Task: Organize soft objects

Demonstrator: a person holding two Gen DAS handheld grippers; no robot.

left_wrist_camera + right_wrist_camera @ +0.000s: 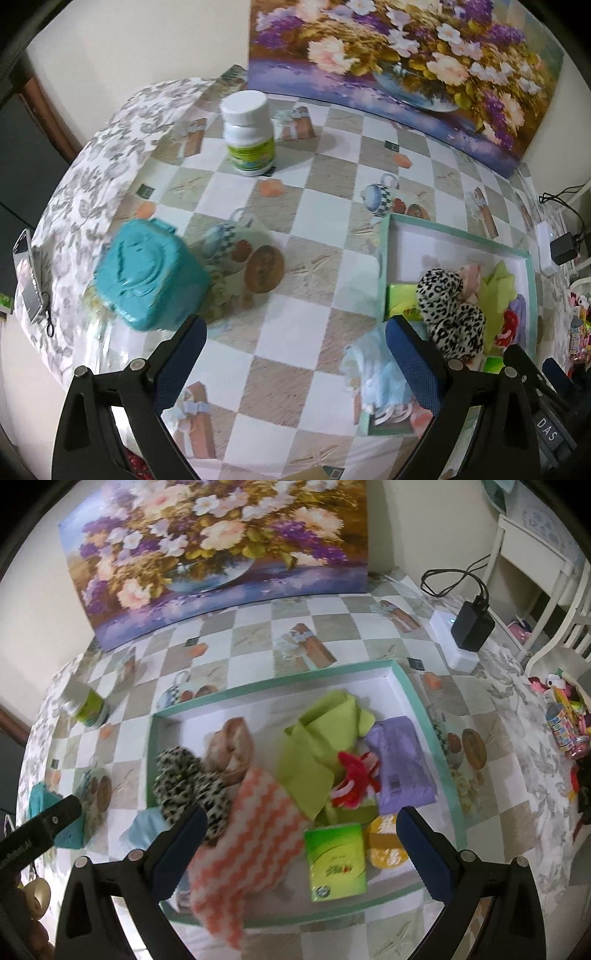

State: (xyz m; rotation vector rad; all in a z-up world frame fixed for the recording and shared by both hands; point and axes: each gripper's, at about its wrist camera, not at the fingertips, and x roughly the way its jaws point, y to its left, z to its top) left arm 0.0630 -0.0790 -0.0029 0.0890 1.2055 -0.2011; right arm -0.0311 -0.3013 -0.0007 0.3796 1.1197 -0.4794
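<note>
Tray point(417, 701) already holds most soft things: leopard scrunchie point(192, 786), green cloth point(317, 746), zigzag cloth point(251, 849) (draped over the rim). Blue cloth point(376, 373) left on the table point(295, 332). Both tools point(295, 354) point(301, 845) spread, empty.

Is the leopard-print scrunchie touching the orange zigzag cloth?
Touching. Right wrist view: the orange zigzag cloth overlaps the leopard-print scrunchie with no gap between them.
</note>
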